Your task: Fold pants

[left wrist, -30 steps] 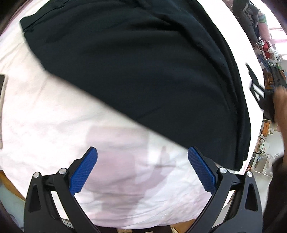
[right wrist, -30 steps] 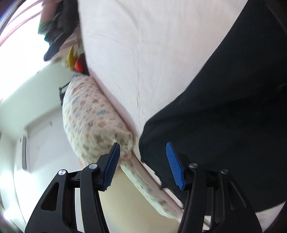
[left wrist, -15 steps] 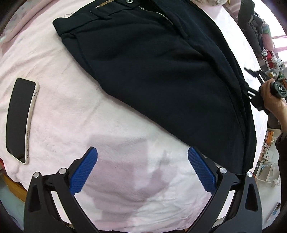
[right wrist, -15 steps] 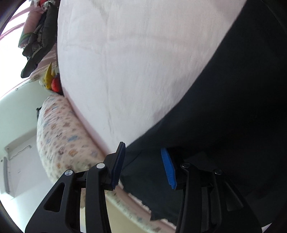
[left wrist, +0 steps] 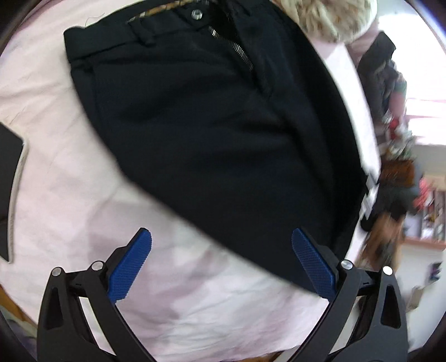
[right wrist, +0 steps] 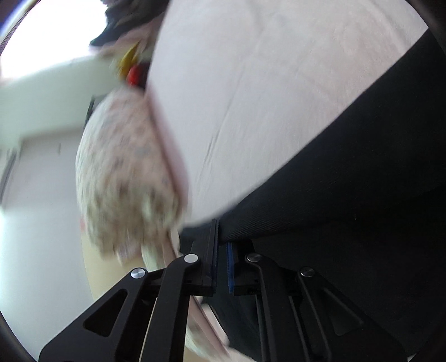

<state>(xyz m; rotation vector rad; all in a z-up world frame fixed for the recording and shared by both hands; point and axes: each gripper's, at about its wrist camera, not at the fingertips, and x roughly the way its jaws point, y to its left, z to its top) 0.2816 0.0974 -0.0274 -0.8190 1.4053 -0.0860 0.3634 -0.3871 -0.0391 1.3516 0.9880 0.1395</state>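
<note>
Black pants (left wrist: 211, 133) lie flat on a pale pink bed sheet (left wrist: 195, 300), waistband with button and zipper at the top of the left wrist view. My left gripper (left wrist: 221, 267) is open and empty, hovering above the sheet just below the pants' lower edge. In the right wrist view the pants (right wrist: 348, 200) fill the right side. My right gripper (right wrist: 221, 264) is shut on the pants' edge at the side of the bed.
A black phone in a pale case (left wrist: 11, 189) lies on the sheet at far left. A fluffy cream cushion (left wrist: 329, 19) sits beyond the waistband. A floral patterned bolster (right wrist: 122, 172) runs along the bed's edge. Clutter and dark clothes (left wrist: 390, 83) stand at right.
My right gripper closed onto the edge of the pants. My left gripper stayed open while its view moved up toward the waistband, bringing the button and zipper into view.
</note>
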